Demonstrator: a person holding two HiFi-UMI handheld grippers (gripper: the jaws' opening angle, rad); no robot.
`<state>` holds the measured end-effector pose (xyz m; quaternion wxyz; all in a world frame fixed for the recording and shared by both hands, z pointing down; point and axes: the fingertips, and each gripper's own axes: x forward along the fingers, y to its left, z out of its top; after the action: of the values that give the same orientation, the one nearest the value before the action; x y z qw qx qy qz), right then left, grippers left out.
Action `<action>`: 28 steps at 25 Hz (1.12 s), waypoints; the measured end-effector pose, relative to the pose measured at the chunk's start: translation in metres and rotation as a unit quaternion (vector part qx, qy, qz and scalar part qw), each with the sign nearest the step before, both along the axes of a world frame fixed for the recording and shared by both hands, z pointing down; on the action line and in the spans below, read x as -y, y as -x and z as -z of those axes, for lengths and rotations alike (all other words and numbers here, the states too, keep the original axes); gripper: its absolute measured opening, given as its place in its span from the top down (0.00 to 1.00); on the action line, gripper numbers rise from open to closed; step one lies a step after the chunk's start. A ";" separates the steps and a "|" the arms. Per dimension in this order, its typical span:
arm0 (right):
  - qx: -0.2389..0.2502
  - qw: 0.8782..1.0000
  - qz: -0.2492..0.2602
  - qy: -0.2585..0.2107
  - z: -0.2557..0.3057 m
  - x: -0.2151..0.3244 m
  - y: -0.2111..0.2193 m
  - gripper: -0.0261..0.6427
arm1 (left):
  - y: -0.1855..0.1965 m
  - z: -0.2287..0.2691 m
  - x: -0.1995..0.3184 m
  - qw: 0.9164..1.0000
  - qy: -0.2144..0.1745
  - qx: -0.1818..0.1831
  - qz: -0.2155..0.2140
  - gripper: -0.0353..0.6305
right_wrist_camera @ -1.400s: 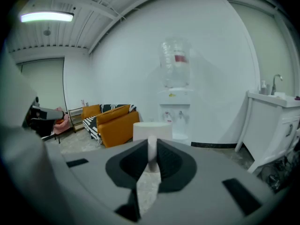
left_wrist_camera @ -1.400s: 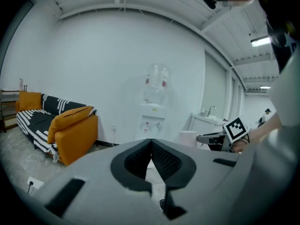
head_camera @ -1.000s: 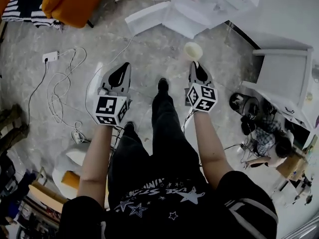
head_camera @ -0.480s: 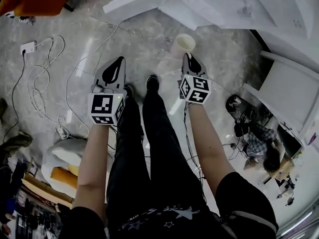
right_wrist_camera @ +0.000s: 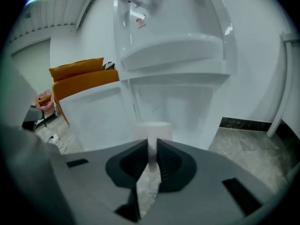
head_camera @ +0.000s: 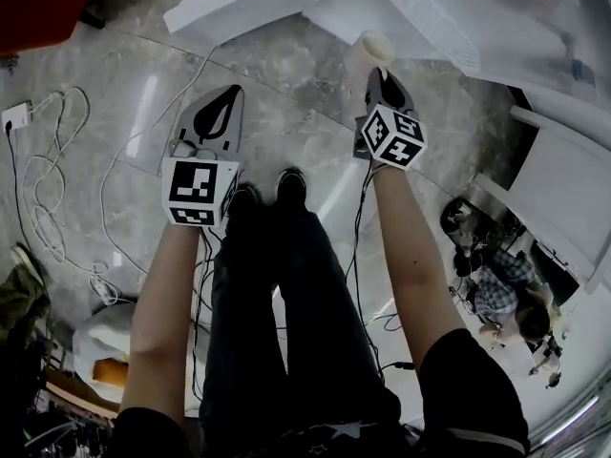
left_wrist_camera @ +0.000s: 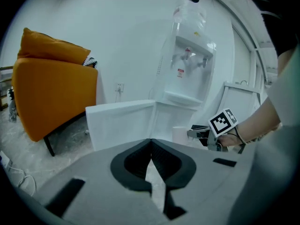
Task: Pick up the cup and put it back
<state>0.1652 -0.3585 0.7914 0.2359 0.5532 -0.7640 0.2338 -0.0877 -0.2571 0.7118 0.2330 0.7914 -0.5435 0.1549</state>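
Right gripper [right_wrist_camera: 152,159] is clamped on the near wall of the white paper cup [right_wrist_camera: 152,129]. The cup is upright and off the floor [head_camera: 286,113], just in front of the water dispenser [right_wrist_camera: 173,55], low against its cabinet. Left gripper [left_wrist_camera: 151,146] is closed with nothing between the jaws. Reads as the put-back leg, cup not yet set down. Next: bring it level onto a landing spot I can't identify, then open the jaws without tipping it.

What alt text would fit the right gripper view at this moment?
The right gripper pinches the wall of a white cup between its fingers, facing a white water dispenser close ahead. An orange sofa stands at the left.
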 end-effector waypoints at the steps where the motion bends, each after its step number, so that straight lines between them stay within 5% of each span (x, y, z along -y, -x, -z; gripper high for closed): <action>1: 0.006 1.000 -0.008 -0.007 -0.010 0.014 0.000 0.90 | 0.000 -0.011 0.007 1.000 -0.006 -0.001 -0.003 0.93; 11: -0.016 0.995 -0.069 -0.065 -0.106 0.131 -0.021 0.90 | -0.008 -0.110 0.082 0.997 -0.071 -0.006 -0.030 0.93; 20: -0.032 0.985 -0.089 -0.147 -0.135 0.173 -0.043 0.89 | -0.023 -0.145 0.125 0.991 -0.119 -0.016 -0.061 0.93; 26: -0.031 0.987 -0.093 -0.131 -0.157 0.174 -0.041 0.90 | -0.024 -0.156 0.129 0.990 -0.124 -0.020 -0.066 0.93; 28: -0.035 0.988 -0.090 -0.118 -0.158 0.171 -0.041 0.72 | -0.024 -0.149 0.128 0.989 -0.128 -0.023 -0.066 0.93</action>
<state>0.2060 -0.5292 0.9499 0.1733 0.6515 -0.7247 0.1427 -0.0641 -0.3848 0.8613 0.1315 0.8524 -0.4996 0.0807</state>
